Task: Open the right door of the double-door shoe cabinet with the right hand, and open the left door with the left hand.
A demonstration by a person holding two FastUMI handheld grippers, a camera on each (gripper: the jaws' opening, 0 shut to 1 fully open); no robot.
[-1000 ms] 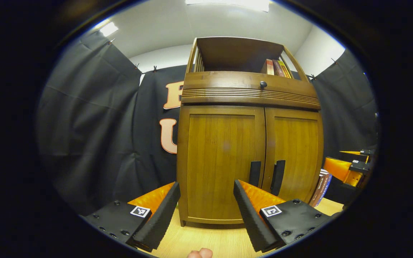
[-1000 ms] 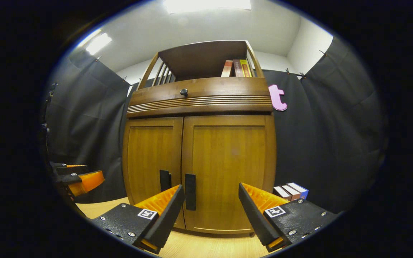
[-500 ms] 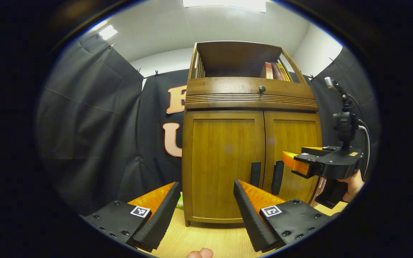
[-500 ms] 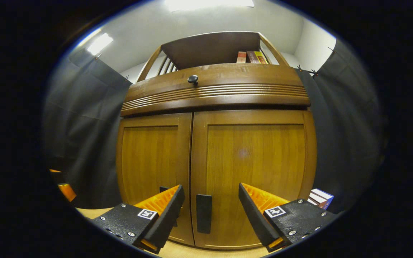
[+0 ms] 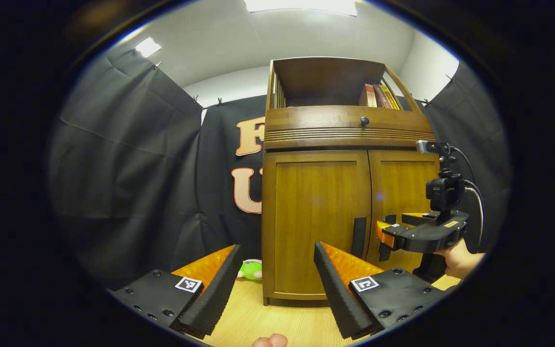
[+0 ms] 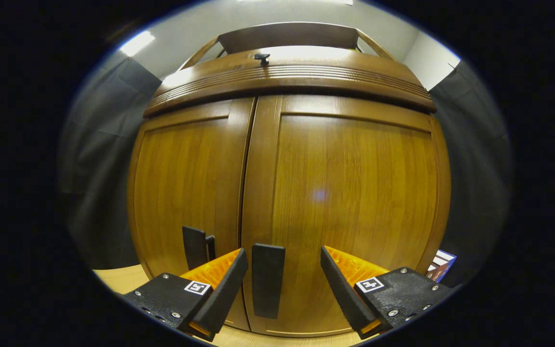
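Observation:
The wooden shoe cabinet (image 5: 350, 212) stands with both doors shut. In the left gripper view, my left gripper (image 5: 276, 248) is open and hangs well short of the left door (image 5: 318, 217), whose dark handle (image 5: 358, 230) rises just right of its right finger. Farther off, the right gripper (image 5: 384, 234) is held by a hand (image 5: 458, 258) against the right door (image 5: 403, 188). In the right gripper view, my right gripper (image 6: 283, 253) is open close to the right door (image 6: 354, 202). That door's handle (image 6: 268, 279) stands between the fingers, nearer the left one. The left door's handle (image 6: 194, 246) is beside it.
A green plush toy (image 5: 250, 269) lies on the light wood surface (image 5: 277, 323) left of the cabinet. Books (image 5: 378, 96) stand on the open top shelf above a drawer with a round knob (image 5: 364, 120). More books (image 6: 441, 265) stand at the cabinet's right side.
My right gripper has moved in close to the right door, bringing its handle between the fingers. The cabinet has shifted right in the left gripper view; that gripper stays open.

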